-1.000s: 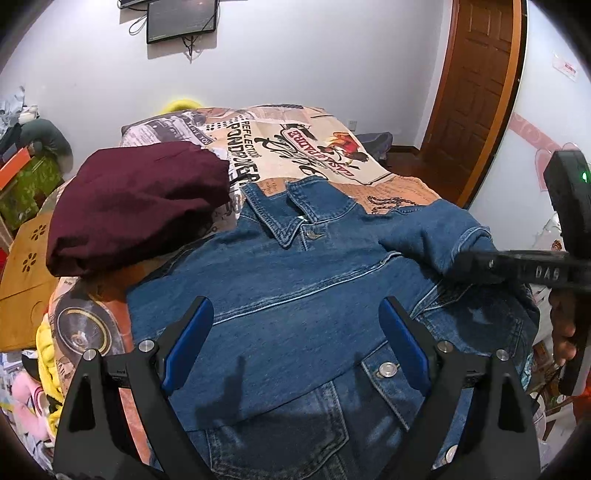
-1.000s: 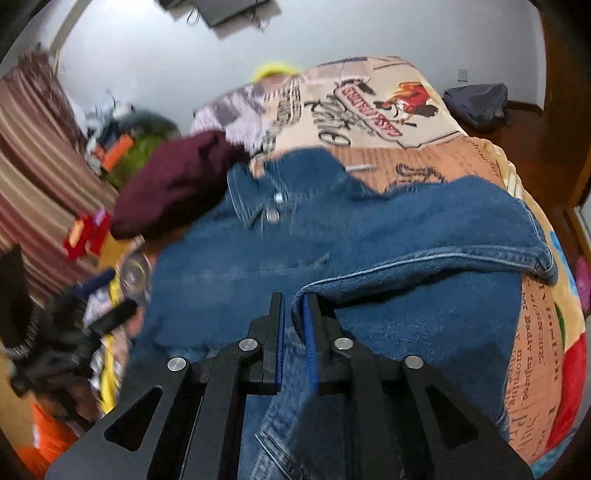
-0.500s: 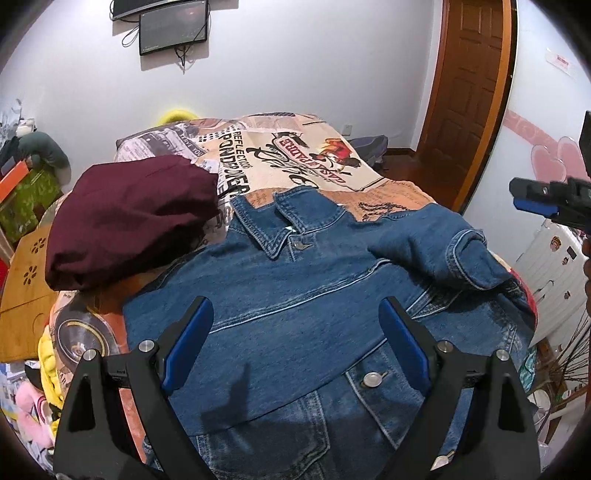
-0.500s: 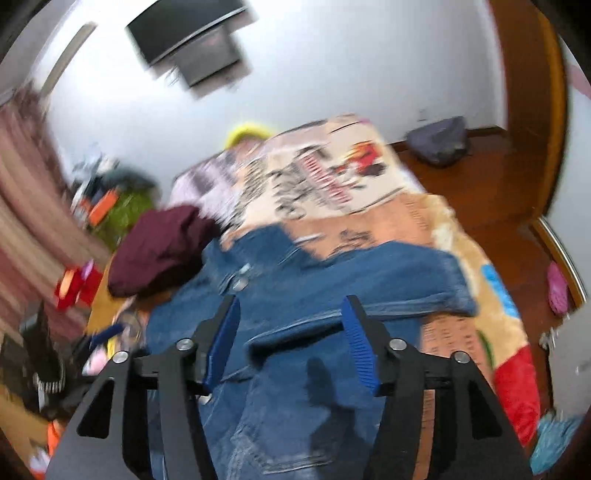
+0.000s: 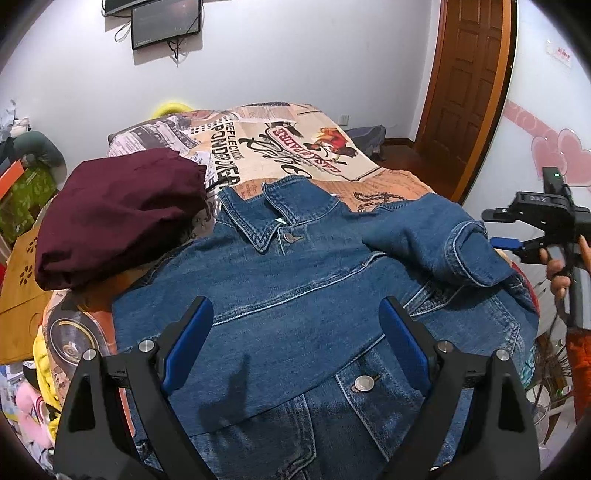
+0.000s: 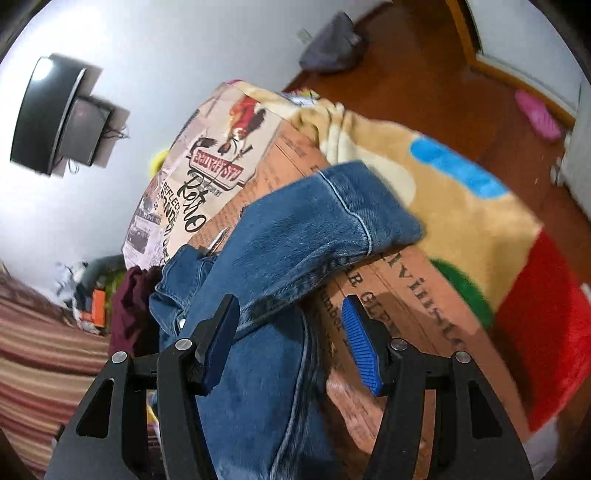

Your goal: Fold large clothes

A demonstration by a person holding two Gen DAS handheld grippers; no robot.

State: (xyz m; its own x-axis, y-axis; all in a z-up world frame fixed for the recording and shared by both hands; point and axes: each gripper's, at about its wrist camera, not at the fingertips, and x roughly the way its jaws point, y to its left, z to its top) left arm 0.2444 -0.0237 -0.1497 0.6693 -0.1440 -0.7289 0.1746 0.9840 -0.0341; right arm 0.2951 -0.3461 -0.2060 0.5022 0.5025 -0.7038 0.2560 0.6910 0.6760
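On the bed (image 5: pixel 391 177), a blue denim jacket (image 5: pixel 295 295) lies spread front-up, its collar (image 5: pixel 273 214) toward the headboard end and one sleeve (image 5: pixel 436 240) folded across the chest. The cloth is heavy, faded twill with pale seams and metal buttons (image 5: pixel 364 383); the sleeve's cuff (image 6: pixel 354 206) is stitched in a lighter thread. The jacket's lower hem is cut off behind the left gripper (image 5: pixel 295 343), whose blue-padded fingers (image 5: pixel 188 343) stand spread wide above the denim, gripping nothing. The right gripper (image 6: pixel 291 339) hangs at the jacket's side edge, its ribbed blue fingers (image 6: pixel 360 350) apart and empty; the right wrist view is tilted and blurred, so the bedspread lettering there is hard to read. In the left wrist view that gripper shows beyond the folded sleeve, held by a hand (image 5: pixel 561 266) partly out of frame. Beside the collar sits a rounded bundle of maroon cloth (image 5: pixel 118 214), touching the jacket's shoulder. Under the jacket lies a printed bedspread (image 5: pixel 295 147) with a rooster design. Beyond the jacket are a wall-mounted screen (image 5: pixel 166 22) and a brown wooden door (image 5: pixel 469 85).
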